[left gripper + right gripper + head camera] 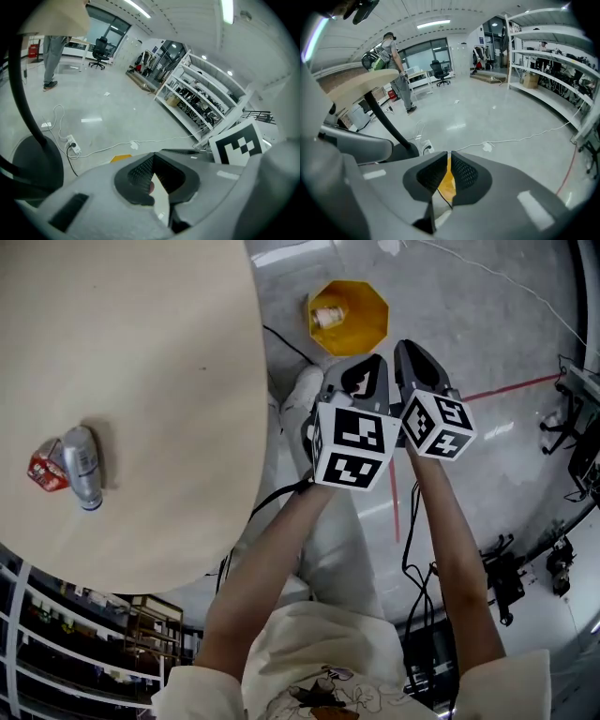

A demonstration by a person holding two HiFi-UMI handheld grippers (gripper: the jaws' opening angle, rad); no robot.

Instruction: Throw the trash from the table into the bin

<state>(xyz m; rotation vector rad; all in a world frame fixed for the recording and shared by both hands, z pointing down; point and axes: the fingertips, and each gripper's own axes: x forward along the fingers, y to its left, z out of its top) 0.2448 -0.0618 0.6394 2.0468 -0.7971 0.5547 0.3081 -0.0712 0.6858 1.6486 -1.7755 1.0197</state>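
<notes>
A big round table [141, 334] filled the left side of the head view. A crumpled red packet [43, 470] and a silver can [82, 465] lay on it, far over to the left. The two were touching each other. They were well apart from both grippers.

To the right of the table, down on the grey floor [497, 324], stood the yellow bin [373, 324]. One small piece of trash [329, 315] lay inside it.

Just below the bin in that view, the person's two arms held the grippers side by side, almost touching. The left gripper [375, 362] had its jaws closed with the tips together. Nothing was held between them. The right gripper [409, 352] was closed up tight too, and it held nothing. In its own view, only the yellow of the bin showed through the thin gap behind its tips.

Further right, a red line [511, 388] ran across the floor.
</notes>
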